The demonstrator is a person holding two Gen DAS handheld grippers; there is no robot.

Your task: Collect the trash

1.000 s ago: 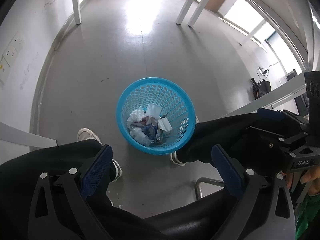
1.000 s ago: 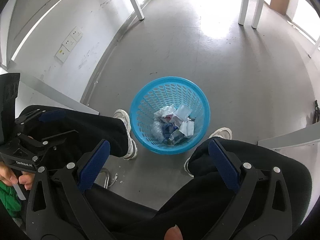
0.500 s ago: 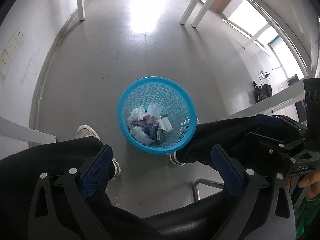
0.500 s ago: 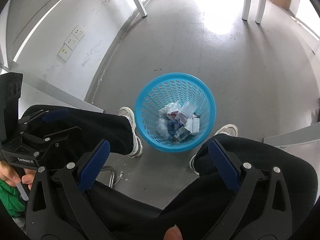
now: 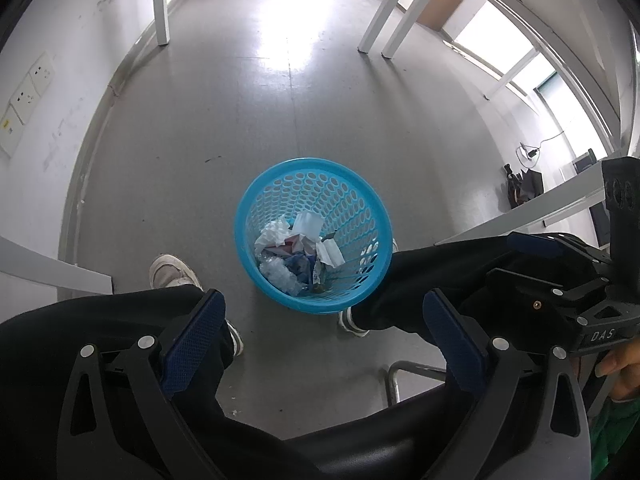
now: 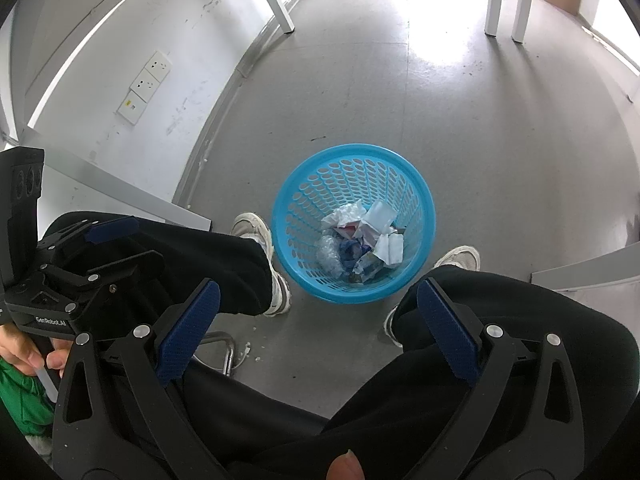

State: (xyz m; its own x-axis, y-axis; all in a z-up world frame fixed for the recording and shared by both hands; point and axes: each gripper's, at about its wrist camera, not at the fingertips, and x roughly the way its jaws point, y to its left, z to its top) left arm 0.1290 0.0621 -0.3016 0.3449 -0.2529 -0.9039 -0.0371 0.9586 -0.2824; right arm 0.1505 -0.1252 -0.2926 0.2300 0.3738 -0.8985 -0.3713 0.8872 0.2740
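A blue perforated wastebasket (image 5: pixel 348 216) stands on the grey floor between the seated person's feet; it also shows in the right wrist view (image 6: pixel 320 184). Crumpled paper, tissue and plastic trash (image 5: pixel 298 252) lies in its bottom, seen too in the right wrist view (image 6: pixel 360 244). My left gripper (image 5: pixel 320 322) is open and empty, held above the person's lap, well above the basket. My right gripper (image 6: pixel 316 316) is open and empty at a like height. Each gripper shows at the other view's edge.
The person's black-trousered legs (image 5: pixel 100 328) and white shoes (image 5: pixel 172 274) flank the basket. White table legs (image 5: pixel 160 4) stand farther off. A white wall with sockets (image 6: pixel 146 80) is on the left. A chair's metal frame (image 5: pixel 400 372) shows below.
Both grippers have drifted slightly, so the basket sits a little lower and more to the right in each view. Jaws stay open and empty.
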